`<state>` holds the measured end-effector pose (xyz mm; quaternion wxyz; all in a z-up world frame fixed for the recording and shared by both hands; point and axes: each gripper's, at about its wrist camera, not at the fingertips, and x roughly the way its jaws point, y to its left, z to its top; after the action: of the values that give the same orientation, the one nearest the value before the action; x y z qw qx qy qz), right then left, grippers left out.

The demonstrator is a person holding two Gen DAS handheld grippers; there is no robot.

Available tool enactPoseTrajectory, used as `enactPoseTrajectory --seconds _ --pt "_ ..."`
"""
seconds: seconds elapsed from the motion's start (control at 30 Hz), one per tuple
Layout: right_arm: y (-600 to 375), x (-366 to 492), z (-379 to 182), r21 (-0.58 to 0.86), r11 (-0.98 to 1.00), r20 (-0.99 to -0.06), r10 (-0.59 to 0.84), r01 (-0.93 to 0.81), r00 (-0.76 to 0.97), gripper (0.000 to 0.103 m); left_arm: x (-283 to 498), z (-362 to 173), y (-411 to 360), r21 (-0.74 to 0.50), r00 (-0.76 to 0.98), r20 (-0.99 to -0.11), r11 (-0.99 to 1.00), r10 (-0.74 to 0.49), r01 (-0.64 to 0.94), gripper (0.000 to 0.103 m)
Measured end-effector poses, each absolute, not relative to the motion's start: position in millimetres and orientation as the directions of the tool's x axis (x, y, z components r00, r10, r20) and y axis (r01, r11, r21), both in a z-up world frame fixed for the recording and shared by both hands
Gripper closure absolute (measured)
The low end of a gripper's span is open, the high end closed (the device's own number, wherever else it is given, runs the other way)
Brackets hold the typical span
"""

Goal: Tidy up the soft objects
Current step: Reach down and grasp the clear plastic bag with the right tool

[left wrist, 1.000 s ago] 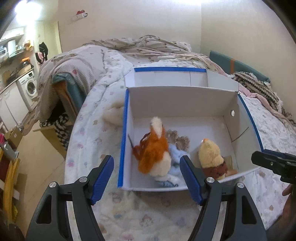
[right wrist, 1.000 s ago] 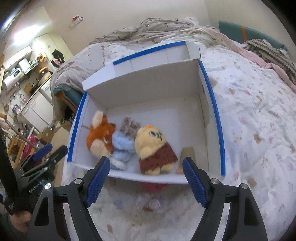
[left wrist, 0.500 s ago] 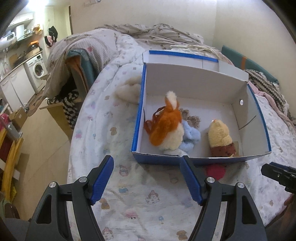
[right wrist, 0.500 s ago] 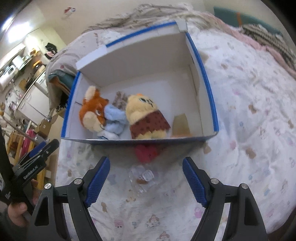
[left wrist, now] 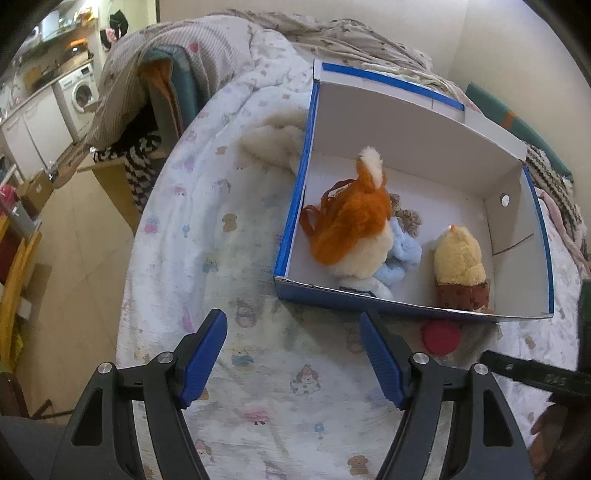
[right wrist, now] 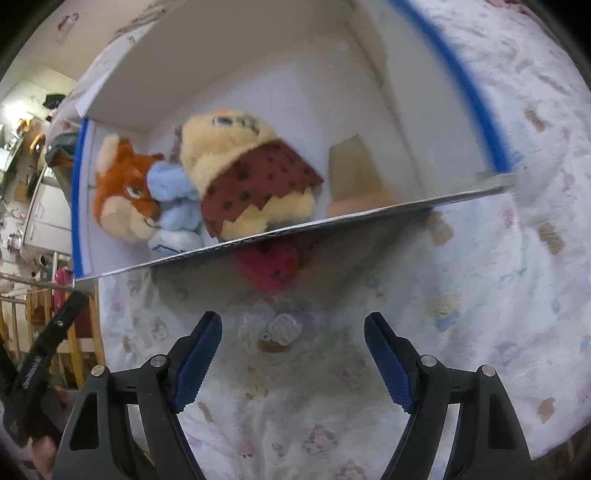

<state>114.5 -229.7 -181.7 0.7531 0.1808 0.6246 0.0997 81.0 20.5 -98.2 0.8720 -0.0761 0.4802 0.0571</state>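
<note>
A white box with blue edges (left wrist: 413, 306) (right wrist: 369, 210) stands on the patterned bedspread (left wrist: 221, 258). Inside lie an orange fox plush (left wrist: 351, 225) (right wrist: 122, 192), a light blue plush (left wrist: 402, 254) (right wrist: 173, 192) and a yellow plush in a brown spotted dress (left wrist: 458, 266) (right wrist: 251, 177). A small red soft toy (left wrist: 441, 338) (right wrist: 269, 266) lies on the bed against the box's near wall, with something clear (right wrist: 275, 328) just in front of it. My left gripper (left wrist: 293, 350) hangs open over bare bedspread. My right gripper (right wrist: 293, 354) is open, low over the clear thing.
A cream plush (left wrist: 273, 144) lies on the bed outside the box's left wall. The bed's edge drops to the floor at left, by a wooden chair draped with clothes (left wrist: 147, 122). A washing machine (left wrist: 79, 94) stands far left. Crumpled blankets (left wrist: 332, 33) lie behind the box.
Both grippers have sunk and tipped downward toward the bed in front of the box. The red toy and the clear thing have come into view. Neither gripper's jaws changed.
</note>
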Motion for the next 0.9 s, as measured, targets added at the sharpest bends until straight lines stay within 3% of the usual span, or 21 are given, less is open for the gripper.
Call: enactPoseTrajectory --seconds 0.27,0.3,0.4,0.57,0.6,0.9 --pt "-176.7 124.2 -225.2 0.287 0.957 -0.955 0.289 -0.049 0.060 0.018 85.2 -101.3 15.0 -0.081 0.515 -0.857 0.985 0.009 -0.153 0.031" --pt "-171.7 122.1 -226.0 0.269 0.960 -0.960 0.274 -0.072 0.061 0.022 85.0 -101.4 14.3 -0.080 0.515 -0.857 0.985 0.009 -0.150 0.031" --pt "-163.0 115.5 -228.7 0.223 0.967 -0.972 0.231 -0.126 0.052 0.050 84.5 -101.1 14.5 -0.075 0.516 -0.857 0.986 0.013 -0.149 0.031" --pt "-160.2 103.4 -226.7 0.202 0.964 -0.975 0.214 -0.174 0.054 0.061 84.5 -103.0 18.4 -0.100 0.504 -0.864 0.982 -0.004 -0.163 0.031" --pt "-159.5 100.4 -224.5 0.200 0.962 -0.975 0.214 -0.187 0.061 0.073 84.9 -103.3 18.3 -0.104 0.502 -0.865 0.981 -0.009 -0.162 0.031" --pt "-183.2 64.3 -164.2 0.266 0.946 -0.932 0.302 -0.185 0.201 0.075 80.8 -106.7 6.9 -0.084 0.495 -0.869 0.989 -0.014 -0.119 0.032"
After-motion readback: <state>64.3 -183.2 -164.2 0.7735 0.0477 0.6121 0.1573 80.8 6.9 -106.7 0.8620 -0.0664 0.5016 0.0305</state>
